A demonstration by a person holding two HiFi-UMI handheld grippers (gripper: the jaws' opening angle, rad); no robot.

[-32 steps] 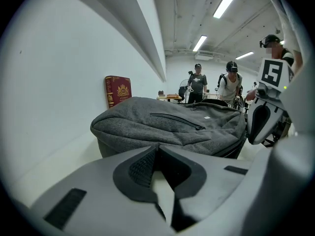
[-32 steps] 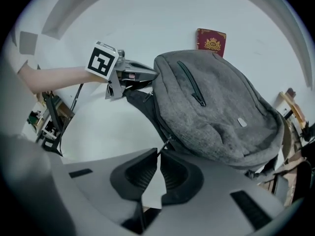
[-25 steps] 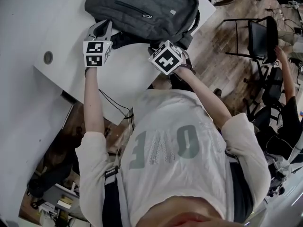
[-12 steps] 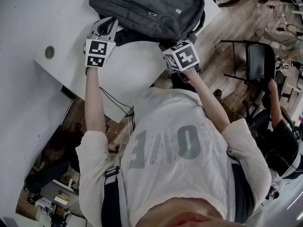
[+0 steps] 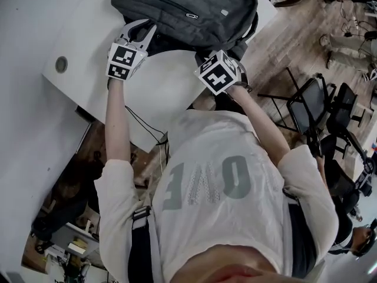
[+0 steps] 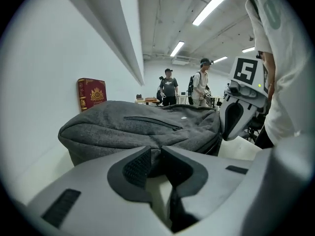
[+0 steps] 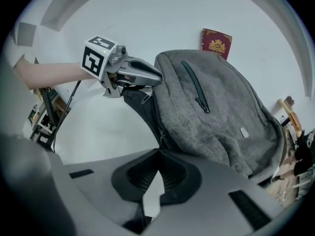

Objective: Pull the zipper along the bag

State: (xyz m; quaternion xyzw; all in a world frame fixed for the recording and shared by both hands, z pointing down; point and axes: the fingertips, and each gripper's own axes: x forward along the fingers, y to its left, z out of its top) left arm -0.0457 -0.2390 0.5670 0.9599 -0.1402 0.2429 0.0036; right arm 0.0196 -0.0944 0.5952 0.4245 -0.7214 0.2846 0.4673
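Head view shows a grey bag (image 5: 188, 10) lying flat at the far edge of a white table (image 5: 165, 93), its front-pocket zipper (image 5: 177, 6) facing up. The left gripper (image 5: 136, 33) reaches the bag's near left corner. In the left gripper view its jaws are all but closed, with only a slit between the tips, which sit right against the bag's near edge. I cannot tell whether they pinch any fabric.

In the right gripper view the right gripper (image 7: 158, 150) is clenched tight. Its tips meet at the dark side zipper (image 7: 158, 132) that runs along the bag's edge, and no pull tab can be made out between them. From the head view it tilts steeply down at the bag's near right edge, mostly under its marker cube (image 5: 217, 71).

A red book (image 7: 216, 42) stands just beyond the bag on the far side. A black chair (image 5: 306, 105) stands to the right of the table.
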